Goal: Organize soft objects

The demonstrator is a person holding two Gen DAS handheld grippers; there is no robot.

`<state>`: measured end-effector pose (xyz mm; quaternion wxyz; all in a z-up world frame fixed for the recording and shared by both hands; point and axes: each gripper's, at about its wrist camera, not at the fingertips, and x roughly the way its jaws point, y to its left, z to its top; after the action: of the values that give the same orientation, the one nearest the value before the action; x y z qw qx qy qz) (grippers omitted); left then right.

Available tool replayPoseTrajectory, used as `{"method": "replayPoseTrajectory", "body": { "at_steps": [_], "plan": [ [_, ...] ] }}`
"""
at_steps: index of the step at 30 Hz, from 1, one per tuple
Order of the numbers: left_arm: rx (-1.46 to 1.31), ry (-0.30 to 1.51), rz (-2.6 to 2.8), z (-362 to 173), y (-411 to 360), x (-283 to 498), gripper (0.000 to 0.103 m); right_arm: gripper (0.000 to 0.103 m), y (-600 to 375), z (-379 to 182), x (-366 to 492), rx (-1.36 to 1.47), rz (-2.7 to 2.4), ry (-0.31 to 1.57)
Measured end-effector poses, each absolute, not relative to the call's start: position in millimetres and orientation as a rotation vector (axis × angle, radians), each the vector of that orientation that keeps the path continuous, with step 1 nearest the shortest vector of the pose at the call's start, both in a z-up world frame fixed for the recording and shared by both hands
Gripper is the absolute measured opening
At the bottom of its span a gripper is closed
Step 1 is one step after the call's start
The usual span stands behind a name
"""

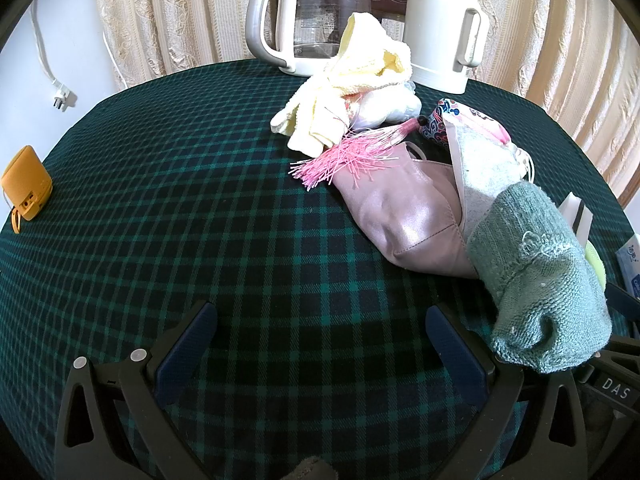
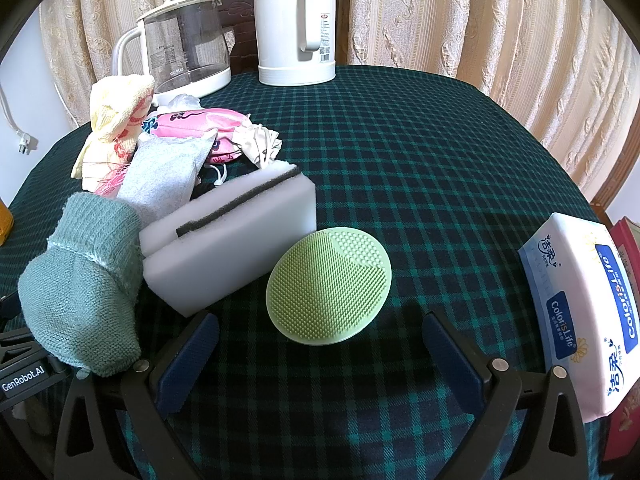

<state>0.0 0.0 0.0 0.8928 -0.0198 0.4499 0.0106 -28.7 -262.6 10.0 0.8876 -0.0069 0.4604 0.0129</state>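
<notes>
green silicone scrubber (image 2: 329,287) lies just ahead of the right gripper (image 2: 320,350), centred between its wide-spread, empty fingers, tilted against a white foam sponge (image 2: 240,236); round, nubbed, no long axis. left gripper (image 1: 320,344), also spread wide and empty, faces bare plaid cloth (image 1: 180,200); knitted teal sock (image 1: 544,276) sits right of it.

I count one green knit sock (image 2: 80,276), one white sponge block (image 2: 232,240), one green silicone scrubber (image 2: 328,284), one tissue pack (image 2: 580,312), one glass kettle (image 2: 188,48), one white flask (image 2: 296,28), one orange speaker (image 1: 26,182), two open grippers.
</notes>
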Motion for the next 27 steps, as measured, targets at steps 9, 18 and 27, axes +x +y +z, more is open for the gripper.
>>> {"method": "replayPoseTrajectory", "body": {
  "at_steps": [9,18,27],
  "plan": [
    [-0.041,0.934,0.022,0.0,0.0,0.0,0.103,0.103,-262.5,12.3,-29.8,-0.017,0.032,0.957],
    [-0.039,0.934,0.018,0.0,0.1,0.1,0.103,0.103,-262.5,10.9,-28.4,-0.017,0.033,0.958],
    [-0.039,0.934,0.020,0.1,0.0,0.1,0.103,0.103,-262.9,10.6,-28.4,-0.018,0.032,0.958]
  ]
}}
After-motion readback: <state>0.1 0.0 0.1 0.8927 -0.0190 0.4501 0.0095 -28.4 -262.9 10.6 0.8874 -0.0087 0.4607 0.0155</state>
